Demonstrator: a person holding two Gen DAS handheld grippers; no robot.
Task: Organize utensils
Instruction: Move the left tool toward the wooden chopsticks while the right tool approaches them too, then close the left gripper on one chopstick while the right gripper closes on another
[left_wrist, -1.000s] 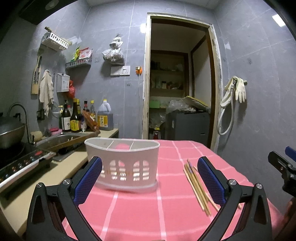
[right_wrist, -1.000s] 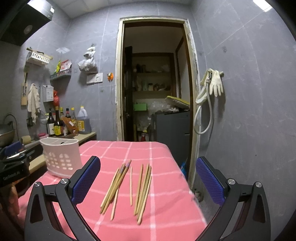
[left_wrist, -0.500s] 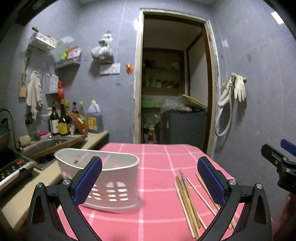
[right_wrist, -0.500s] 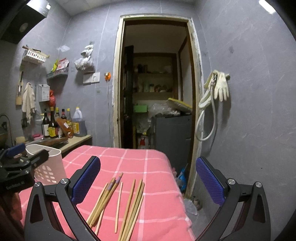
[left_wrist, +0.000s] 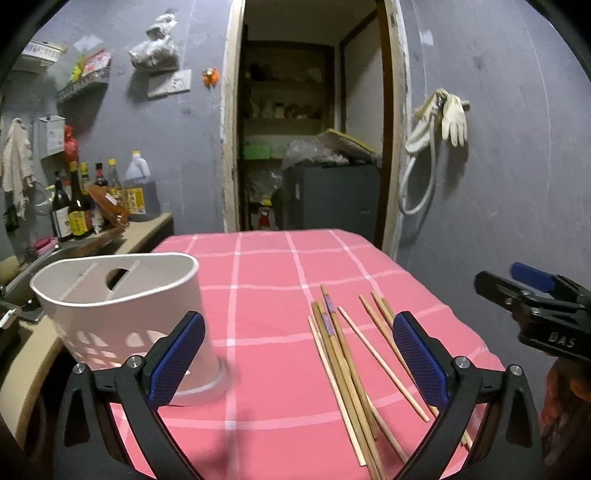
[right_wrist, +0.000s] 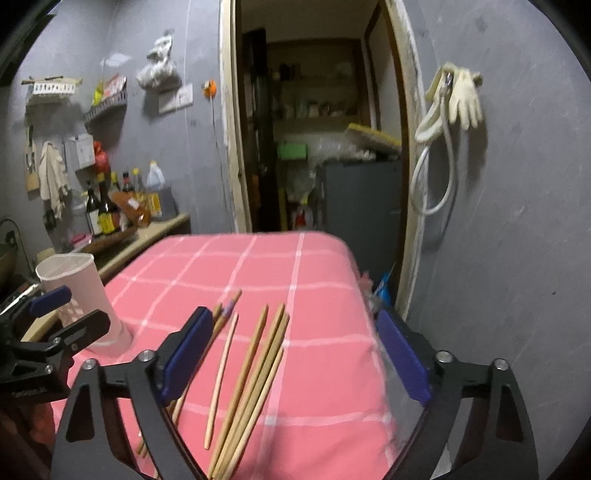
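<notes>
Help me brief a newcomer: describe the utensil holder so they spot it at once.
Find the pink checked table. At its left edge, beside the counter, stands the holder: a white plastic tub with cut-out holes low in its wall. The chopsticks lie flat to its right; it alone stands upright.

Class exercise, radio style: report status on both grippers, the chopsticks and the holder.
Left gripper, right gripper both empty, jaws closing. Chopsticks loose on cloth, beside white holder. Nothing in the way.
</notes>
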